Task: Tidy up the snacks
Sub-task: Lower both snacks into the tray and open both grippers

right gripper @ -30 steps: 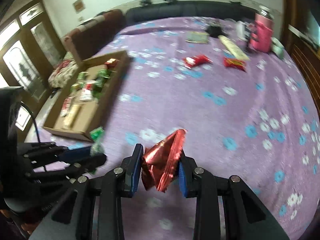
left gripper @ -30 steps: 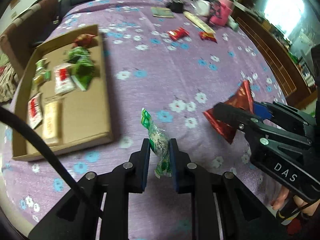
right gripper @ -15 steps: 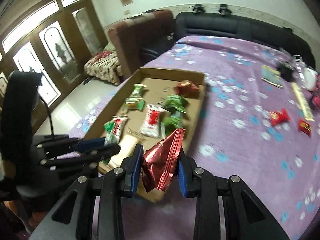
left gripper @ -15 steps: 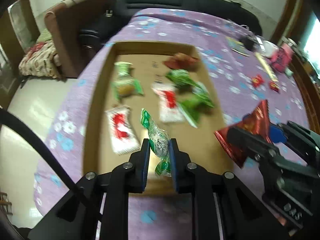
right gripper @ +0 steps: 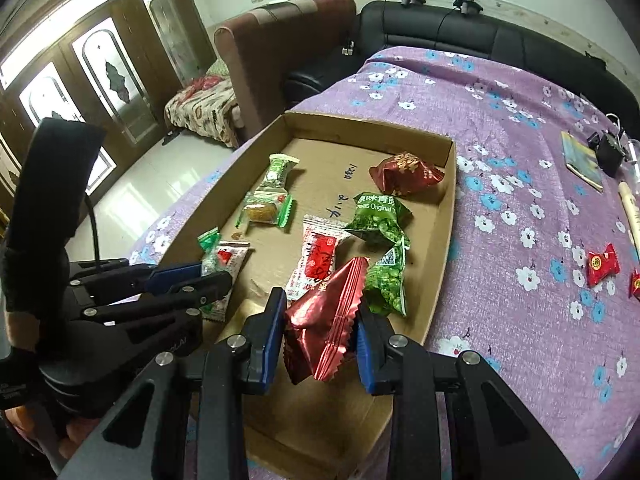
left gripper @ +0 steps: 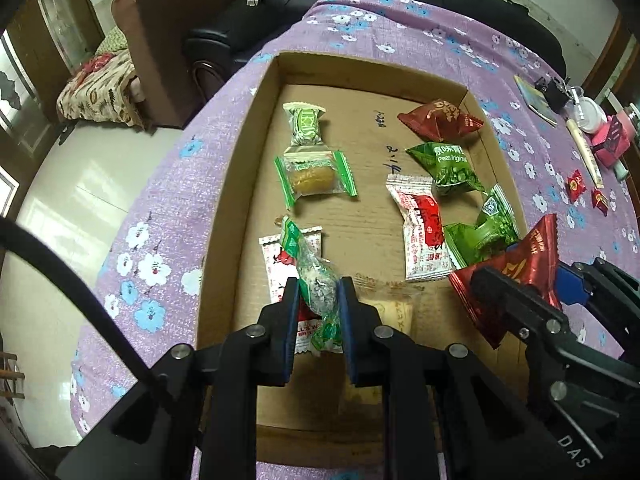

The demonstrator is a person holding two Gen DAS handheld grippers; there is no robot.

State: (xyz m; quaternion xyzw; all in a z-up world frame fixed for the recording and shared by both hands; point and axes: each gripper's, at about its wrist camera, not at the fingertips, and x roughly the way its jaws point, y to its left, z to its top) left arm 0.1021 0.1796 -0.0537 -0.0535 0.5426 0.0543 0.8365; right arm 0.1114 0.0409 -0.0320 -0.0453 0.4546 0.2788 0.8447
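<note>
My left gripper (left gripper: 319,304) is shut on a green-and-clear wrapped candy (left gripper: 316,280) and holds it over the near left part of a shallow cardboard box (left gripper: 240,184). My right gripper (right gripper: 320,324) is shut on a shiny red foil packet (right gripper: 328,320) and holds it over the box's near right part (right gripper: 446,216). The box holds several snacks: green pea packs (left gripper: 452,166), red-and-white packs (left gripper: 424,232), a red foil pack (left gripper: 440,120) and green-wrapped cakes (left gripper: 312,176). The right gripper also shows in the left wrist view (left gripper: 532,280), and the left gripper in the right wrist view (right gripper: 208,272).
The box lies on a purple flowered cloth (right gripper: 520,184). Two small red candies (right gripper: 602,266) lie loose on the cloth to the right. A booklet (right gripper: 582,160), a long tube (left gripper: 584,152) and pink containers (left gripper: 612,140) sit at the far right. A brown sofa (right gripper: 280,40) stands behind.
Both grippers have swung left from over the open cloth to above the cardboard box, each still holding its snack. The box now fills the middle of both views.
</note>
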